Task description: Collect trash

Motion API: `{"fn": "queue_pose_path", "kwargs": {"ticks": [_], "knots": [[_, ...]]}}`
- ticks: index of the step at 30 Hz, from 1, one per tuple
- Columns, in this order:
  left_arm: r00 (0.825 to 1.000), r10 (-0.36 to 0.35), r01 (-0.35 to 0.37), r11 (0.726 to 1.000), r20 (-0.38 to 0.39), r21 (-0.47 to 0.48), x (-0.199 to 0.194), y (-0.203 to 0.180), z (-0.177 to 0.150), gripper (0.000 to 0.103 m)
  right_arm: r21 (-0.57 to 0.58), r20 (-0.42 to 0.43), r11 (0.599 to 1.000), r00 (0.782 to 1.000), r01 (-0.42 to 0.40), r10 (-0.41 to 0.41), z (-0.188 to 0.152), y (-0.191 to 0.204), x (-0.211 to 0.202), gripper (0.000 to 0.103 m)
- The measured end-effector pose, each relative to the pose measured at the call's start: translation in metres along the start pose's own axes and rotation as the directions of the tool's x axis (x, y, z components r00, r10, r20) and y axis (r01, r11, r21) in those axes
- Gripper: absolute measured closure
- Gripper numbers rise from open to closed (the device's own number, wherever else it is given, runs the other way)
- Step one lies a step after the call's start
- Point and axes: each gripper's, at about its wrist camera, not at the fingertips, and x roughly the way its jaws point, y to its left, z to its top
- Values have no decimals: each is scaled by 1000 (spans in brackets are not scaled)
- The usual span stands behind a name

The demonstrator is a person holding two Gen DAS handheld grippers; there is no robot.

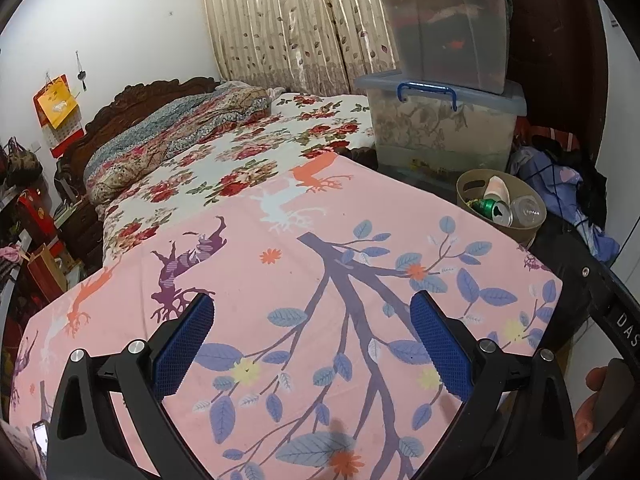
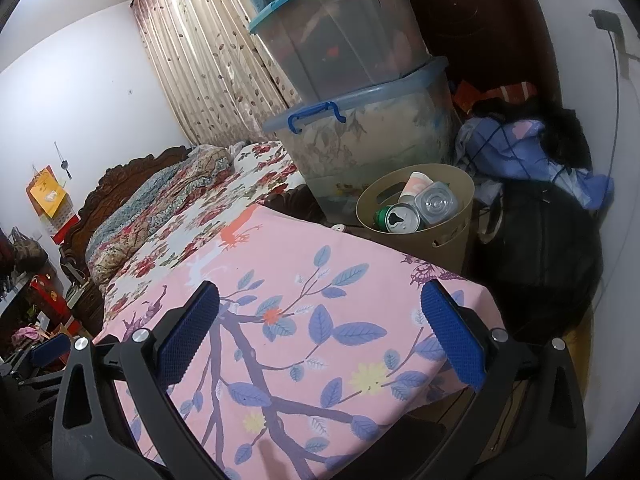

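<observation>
Three pcs of trash, a green can (image 2: pixel 398 216), paper cup (image 2: pixel 416 186) & clear plastic cup (image 2: pixel 436 202), sit in tan bin (image 2: pixel 452 240) beside pink tablecloth (image 2: pixel 320 320), which shows no litter; job looks near done. Left gripper (image 1: pixel 312 340) & right gripper (image 2: pixel 320 336) both spread, holding nothing.

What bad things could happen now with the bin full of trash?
1. The tan round plastic bin looks nearly full: the green drink can, clear plastic cup and paper cup sit near its rim, so more trash might spill out.
2. It stands in a tight spot between the pink leaf-print cloth and the stacked clear storage boxes, so reaching fingers could bump it.
</observation>
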Motion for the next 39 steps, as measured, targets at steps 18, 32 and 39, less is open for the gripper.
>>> {"fn": "queue_pose_path", "kwargs": {"ticks": [18, 32, 39], "knots": [[1000, -16, 14, 997, -22, -76, -1, 15, 0, 8, -32, 11, 999, 1000, -23, 24, 0, 11, -5, 3], [999, -1, -2, 996, -38, -91, 4, 19, 0, 8, -30, 2, 999, 1000, -28, 28, -1, 13, -3, 3], [999, 1, -5, 996, -48, -91, 5, 20, -1, 8, -25, -11, 999, 999, -33, 33, -4, 14, -1, 3]]}}
